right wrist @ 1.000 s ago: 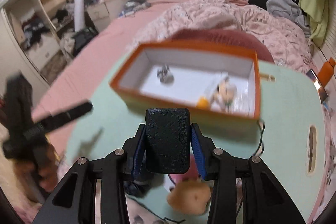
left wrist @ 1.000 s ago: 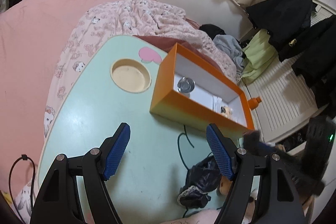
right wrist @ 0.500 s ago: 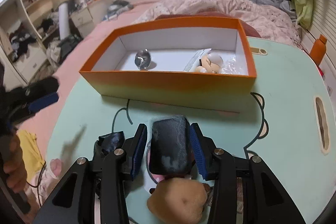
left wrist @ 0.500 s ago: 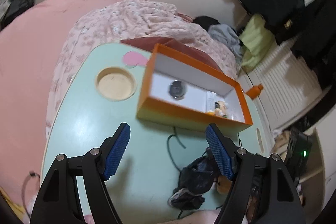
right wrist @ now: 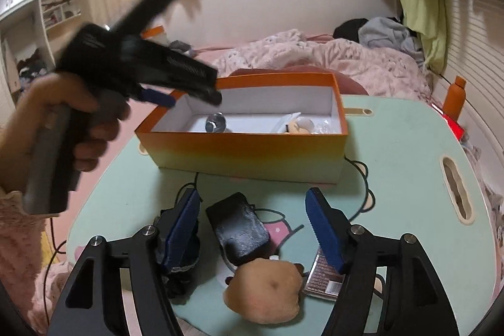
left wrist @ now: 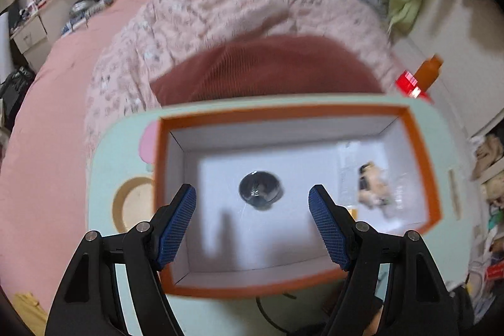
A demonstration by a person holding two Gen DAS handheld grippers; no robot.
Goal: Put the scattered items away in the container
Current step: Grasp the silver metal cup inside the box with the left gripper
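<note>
The orange box [left wrist: 420,153] [right wrist: 245,147] stands on the mint table [right wrist: 403,153]. It holds a shiny round metal item [left wrist: 260,188] [right wrist: 215,122] and a small figure in a clear bag [left wrist: 371,185] [right wrist: 299,125]. My left gripper [left wrist: 252,219] hovers open and empty over the box; it also shows in the right wrist view [right wrist: 176,92]. My right gripper [right wrist: 253,225] is open above a black case [right wrist: 237,227] lying on the table. A tan plush [right wrist: 263,292], black fabric [right wrist: 181,273] and a small printed packet [right wrist: 321,279] lie nearby.
A black cord [right wrist: 359,169] runs on the table in front of the box. An orange bottle [right wrist: 453,98] stands past the table's right edge. A bed with a pink blanket [left wrist: 252,18] lies behind. The table has a round recess [left wrist: 134,207].
My right gripper opened and let go of the black case, which now lies on the table. My left gripper moved forward from the table's near side to above the box.
</note>
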